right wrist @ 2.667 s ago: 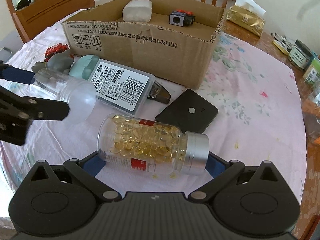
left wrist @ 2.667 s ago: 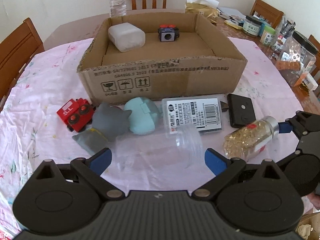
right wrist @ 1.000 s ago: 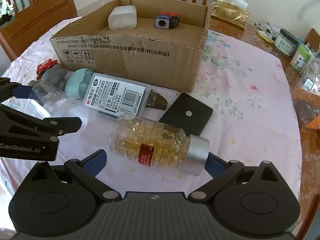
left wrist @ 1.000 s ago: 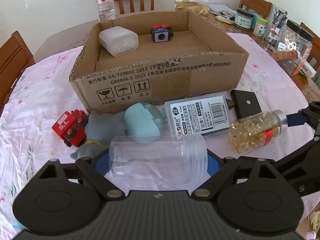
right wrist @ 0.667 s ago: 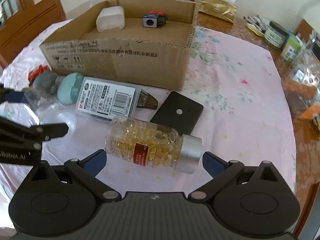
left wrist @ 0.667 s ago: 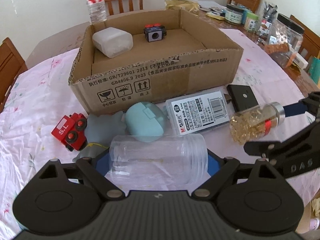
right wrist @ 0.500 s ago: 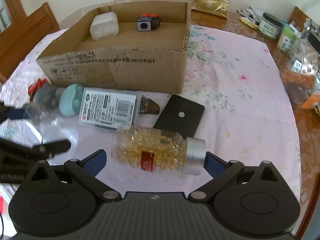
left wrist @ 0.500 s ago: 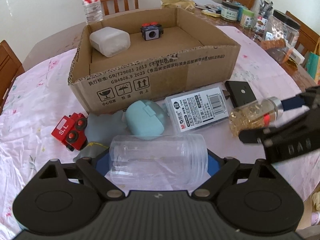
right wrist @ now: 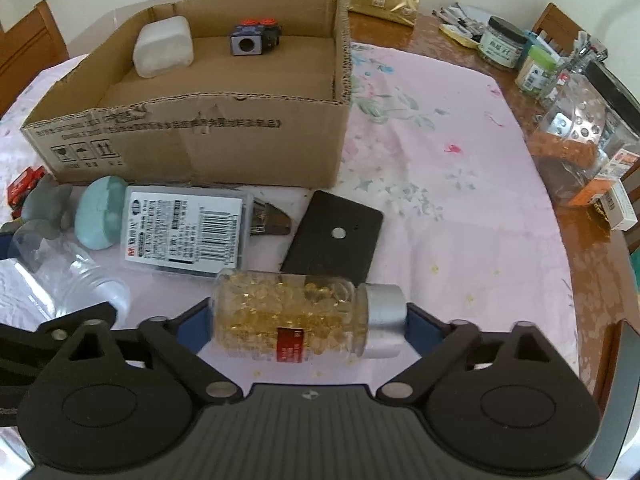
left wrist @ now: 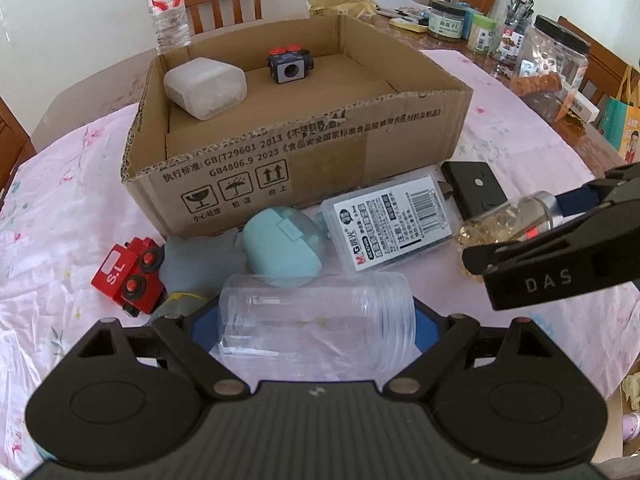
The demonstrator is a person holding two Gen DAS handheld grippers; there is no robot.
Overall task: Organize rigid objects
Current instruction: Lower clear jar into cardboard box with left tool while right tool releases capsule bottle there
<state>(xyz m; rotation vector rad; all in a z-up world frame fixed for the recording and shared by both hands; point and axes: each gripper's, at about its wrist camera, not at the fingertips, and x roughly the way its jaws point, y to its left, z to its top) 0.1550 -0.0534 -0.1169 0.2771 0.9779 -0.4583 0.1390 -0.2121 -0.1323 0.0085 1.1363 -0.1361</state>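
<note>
My left gripper (left wrist: 316, 320) is shut on a clear empty plastic jar (left wrist: 316, 320), held crosswise with a blue pad on each end. My right gripper (right wrist: 306, 320) has its jaws closing on a capsule bottle (right wrist: 288, 316) full of gold capsules, with a silver cap. One pad meets the bottle's base and the other its cap. An open cardboard box (left wrist: 280, 160) stands behind them. It holds a white container (left wrist: 204, 88) and a black cube with red buttons (left wrist: 290, 66). In the left wrist view the capsule bottle (left wrist: 508, 220) shows at the right.
In front of the box lie a red toy train (left wrist: 128, 276), a grey toy (left wrist: 200, 264), a teal case (left wrist: 280, 248), a labelled clear box (left wrist: 392, 224) and a black flat device (right wrist: 336, 236). Jars (right wrist: 502, 42) crowd the bare wooden table edge (right wrist: 592, 248) at right. A water bottle (left wrist: 168, 4) stands behind the box.
The right gripper's jaws have narrowed onto the capsule bottle, which now lies straight across between the pads. The left gripper, open around the jar in the oldest frame, keeps its hold.
</note>
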